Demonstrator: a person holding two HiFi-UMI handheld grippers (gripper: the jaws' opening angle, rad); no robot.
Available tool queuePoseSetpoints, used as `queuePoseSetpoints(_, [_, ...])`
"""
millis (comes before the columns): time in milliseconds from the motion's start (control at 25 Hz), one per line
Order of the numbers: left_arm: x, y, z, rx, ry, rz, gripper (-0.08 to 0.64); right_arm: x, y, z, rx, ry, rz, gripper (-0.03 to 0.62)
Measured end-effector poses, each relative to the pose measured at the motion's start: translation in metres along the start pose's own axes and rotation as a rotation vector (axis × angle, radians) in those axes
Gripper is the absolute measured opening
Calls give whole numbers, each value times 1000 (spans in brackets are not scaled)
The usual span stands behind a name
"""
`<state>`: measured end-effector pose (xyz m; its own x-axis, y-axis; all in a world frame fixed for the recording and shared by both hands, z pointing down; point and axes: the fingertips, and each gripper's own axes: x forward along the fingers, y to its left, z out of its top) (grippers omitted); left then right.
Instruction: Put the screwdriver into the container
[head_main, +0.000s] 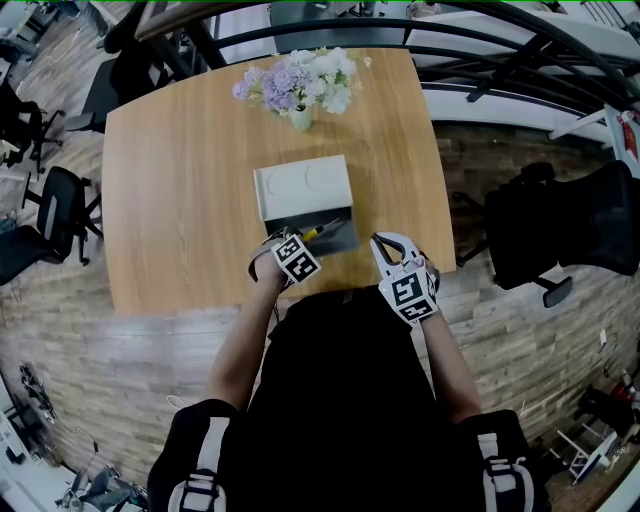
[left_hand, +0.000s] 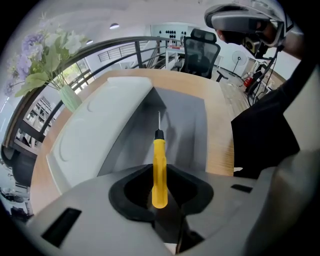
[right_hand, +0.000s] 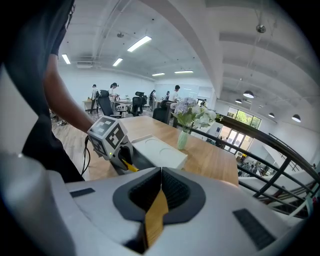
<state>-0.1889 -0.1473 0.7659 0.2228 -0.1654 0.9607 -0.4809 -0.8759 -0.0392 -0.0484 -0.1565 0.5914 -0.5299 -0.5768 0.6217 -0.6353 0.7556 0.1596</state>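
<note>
At the near edge of the table (head_main: 170, 200), the left gripper (left_hand: 160, 175) is clamped on the yellow handle of the screwdriver (left_hand: 159, 155). The shaft is aimed at 12 o'clock over the grey well of the container (left_hand: 186, 131), lined up to just drop in, I'd guess. The right gripper (right_hand: 160, 175) sits off around 3 o'clock, jaws pressed together on nothing, probably parked out of the way. Head view shows the vase (head_main: 300, 117) beyond the container; only the left gripper view shows the actual grip.

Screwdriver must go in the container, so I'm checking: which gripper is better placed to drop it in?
Left. The left gripper is shut on the screwdriver, its tip over the open container; the right gripper is shut on nothing, off to the side.
</note>
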Motion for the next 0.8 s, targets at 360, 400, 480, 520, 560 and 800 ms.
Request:
queuePoseSetpoints(360, [13,0,-3,63,77,34,94,-5,6,-4,2,4,9,26])
queuePoseSetpoints(400, [14,0,-4,66,83,37,94,-5,6,-5,5,3,10,26])
queuePoseSetpoints(480, [15,1,-6,79,94,47,94,-7,6,-3,13,-11,10,26])
queuePoseSetpoints(520, [16,1,-7,87,100,51,94,-8,6,-2,17,-21,10,26])
queuePoseSetpoints(560, [16,2,-8,91,103,54,94,-8,6,0,19,-29,11,26])
queuePoseSetpoints(800, [17,2,-7,85,99,45,111,-8,7,-1,10,-30,26,26])
